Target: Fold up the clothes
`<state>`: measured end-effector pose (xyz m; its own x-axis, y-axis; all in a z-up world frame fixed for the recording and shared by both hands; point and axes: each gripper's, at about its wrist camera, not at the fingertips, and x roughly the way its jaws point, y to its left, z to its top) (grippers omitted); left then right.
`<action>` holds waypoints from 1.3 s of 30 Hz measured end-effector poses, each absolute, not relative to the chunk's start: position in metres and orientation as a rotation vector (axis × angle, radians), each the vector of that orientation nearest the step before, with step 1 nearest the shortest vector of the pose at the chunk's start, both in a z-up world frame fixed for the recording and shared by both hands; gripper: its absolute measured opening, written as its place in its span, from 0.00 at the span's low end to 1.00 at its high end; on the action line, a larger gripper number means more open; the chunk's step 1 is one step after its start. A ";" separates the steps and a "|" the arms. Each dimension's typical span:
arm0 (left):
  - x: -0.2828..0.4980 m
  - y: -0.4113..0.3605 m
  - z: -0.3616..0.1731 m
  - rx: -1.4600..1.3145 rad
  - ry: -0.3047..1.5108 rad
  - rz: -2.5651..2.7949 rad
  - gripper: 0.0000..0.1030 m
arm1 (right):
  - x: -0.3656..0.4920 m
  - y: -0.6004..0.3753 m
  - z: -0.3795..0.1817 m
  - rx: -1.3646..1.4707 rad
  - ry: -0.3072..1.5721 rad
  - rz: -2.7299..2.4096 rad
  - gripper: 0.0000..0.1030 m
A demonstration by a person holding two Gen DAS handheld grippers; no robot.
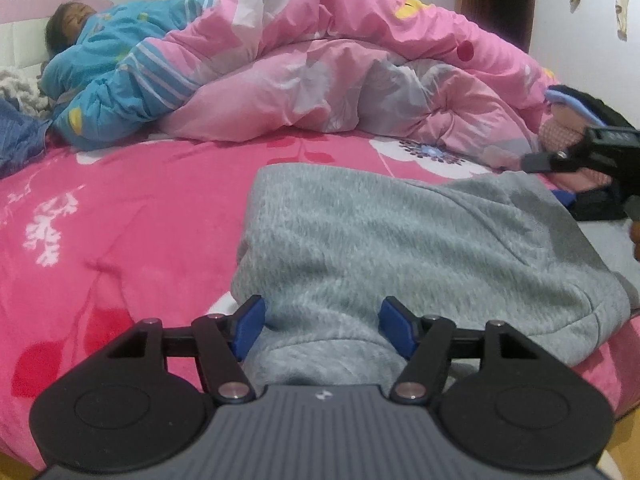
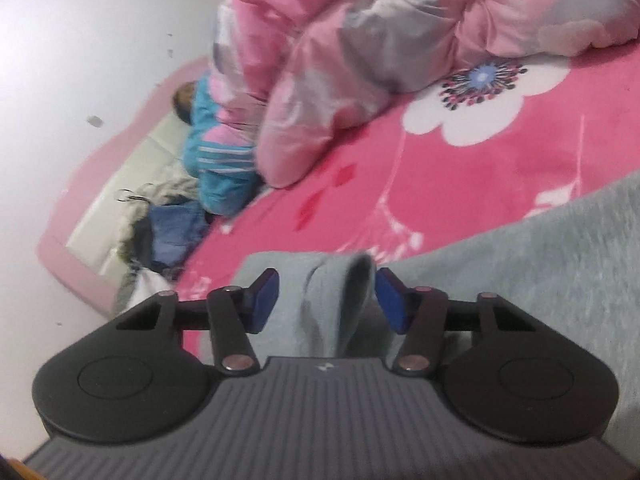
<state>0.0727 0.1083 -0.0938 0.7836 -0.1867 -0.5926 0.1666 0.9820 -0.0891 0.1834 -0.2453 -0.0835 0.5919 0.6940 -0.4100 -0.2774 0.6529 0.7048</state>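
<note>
A: Which step is in hand here?

B: Judging by how it lies, an early fold. The soft grey fleece garment [image 1: 420,240] is spread on the bright pink floral bed blanket [image 1: 120,220], near the bed's front edge, with one end bunched up towards the left claw [image 1: 322,328].

A: Has that claw got hold of it?

B: Not from what shows. Its blue pads [image 1: 250,326] stand wide apart with a hump of grey cloth lying between them, neither pad pressing in. I'd call it spread and ready, not gripping.

A: And the other one?

B: The right claw [image 2: 326,300] is much the same: pads well parted, with a raised fold of the same grey garment [image 2: 520,280] standing up in the gap. The fold sits close to the right-hand pad, but whether it touches I cannot tell; the frame is blurred.

A: How are the two held?

B: The left one is low and roughly level, pointing across the bed towards the heaped pink quilt [image 1: 360,60]. The right one is rolled over, so the bed looks tilted in its view. In the left view its black tip comes in from the right edge, above the garment's far side.

A: So what does the next move call for?

B: Probably closing each claw on its bit of cloth, then lifting both ends together to carry one half over the other, keeping clear of the quilt and the person sleeping in blue [image 1: 100,40] beyond.
</note>
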 end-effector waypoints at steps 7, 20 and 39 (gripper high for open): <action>0.069 0.114 -0.088 -0.080 0.627 -0.188 0.65 | 0.156 -0.234 -0.093 0.643 0.799 0.566 0.10; 0.073 0.115 -0.092 -0.090 0.665 -0.160 0.69 | 0.108 -0.280 -0.096 0.769 0.755 0.411 0.56; 0.080 0.123 -0.099 -0.125 0.696 -0.187 0.74 | 0.141 -0.248 -0.117 0.762 0.895 0.543 0.81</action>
<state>0.0803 0.1234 -0.0992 0.7518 -0.2120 -0.6243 0.1289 0.9759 -0.1761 0.1414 -0.2479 -0.1166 0.5248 0.6991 -0.4856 -0.1074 0.6202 0.7770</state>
